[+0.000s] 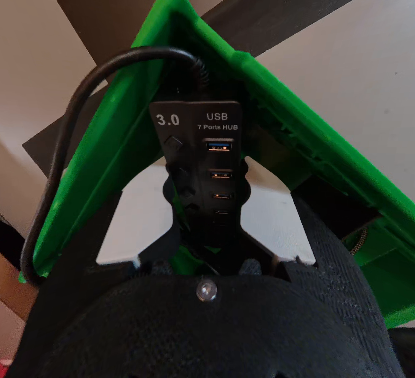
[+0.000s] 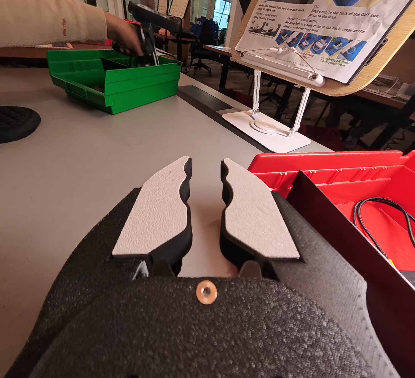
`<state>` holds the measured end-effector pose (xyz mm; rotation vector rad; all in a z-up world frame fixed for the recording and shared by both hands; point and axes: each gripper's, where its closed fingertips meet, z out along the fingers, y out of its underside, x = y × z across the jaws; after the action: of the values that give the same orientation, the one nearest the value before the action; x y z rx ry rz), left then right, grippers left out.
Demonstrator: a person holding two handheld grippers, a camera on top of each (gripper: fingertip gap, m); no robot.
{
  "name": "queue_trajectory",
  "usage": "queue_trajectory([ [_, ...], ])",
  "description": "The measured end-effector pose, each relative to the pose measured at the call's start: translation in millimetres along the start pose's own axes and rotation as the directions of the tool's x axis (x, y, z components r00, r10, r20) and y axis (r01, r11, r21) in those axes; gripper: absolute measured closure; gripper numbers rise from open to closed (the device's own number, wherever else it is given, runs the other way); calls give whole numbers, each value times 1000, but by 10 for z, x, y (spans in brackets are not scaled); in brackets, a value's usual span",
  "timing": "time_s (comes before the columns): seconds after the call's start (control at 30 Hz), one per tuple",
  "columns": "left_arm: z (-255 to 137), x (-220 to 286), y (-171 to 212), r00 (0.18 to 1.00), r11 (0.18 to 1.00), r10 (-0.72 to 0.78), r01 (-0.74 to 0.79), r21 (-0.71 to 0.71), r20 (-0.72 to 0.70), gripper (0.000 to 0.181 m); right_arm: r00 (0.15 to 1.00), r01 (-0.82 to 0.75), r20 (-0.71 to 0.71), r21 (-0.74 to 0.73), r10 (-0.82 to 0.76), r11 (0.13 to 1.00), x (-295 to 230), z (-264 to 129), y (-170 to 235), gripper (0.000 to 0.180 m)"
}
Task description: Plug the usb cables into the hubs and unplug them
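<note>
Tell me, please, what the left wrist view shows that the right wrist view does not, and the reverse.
Only the left wrist view shows the black USB hub gripped by the left gripper, its ports empty, and its black cord looping over the bin edge.

Only the right wrist view shows the open, empty right gripper, the red bin holding a black cable, the instruction sheet on its stand and a sleeved arm.

Both show the green bin with the left gripper inside it.

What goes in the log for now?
left tool: shut on hub, in green bin | right tool: open, empty, beside red bin
</note>
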<state>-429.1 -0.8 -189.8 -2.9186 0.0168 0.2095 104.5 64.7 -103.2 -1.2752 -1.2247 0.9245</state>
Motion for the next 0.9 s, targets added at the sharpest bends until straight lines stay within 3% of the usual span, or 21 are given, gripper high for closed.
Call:
queue_trajectory([
  [0.03,-12,-4,-13,1000,1000,5,-5,19,2,123,1000,0,1,-1,0,1000,0,2,4,156],
  [0.23,-496,-13,-84,995,988,68,-77,135,67,123,1000,-14,10,0,14,1000,-13,10,12,157],
  [0.53,-2000,275,-287,977,917,180,-209,340,114,124,1000,-14,17,14,14,1000,-72,31,-31,158],
  [0.73,-2906,761,-406,939,838,314,-344,424,141,124,1000,0,24,19,-1,1000,-133,56,-58,158],
  [0.9,-3485,1523,-463,886,736,458,-424,527,73,125,999,-4,38,30,3,1000,-168,65,-84,158],
])
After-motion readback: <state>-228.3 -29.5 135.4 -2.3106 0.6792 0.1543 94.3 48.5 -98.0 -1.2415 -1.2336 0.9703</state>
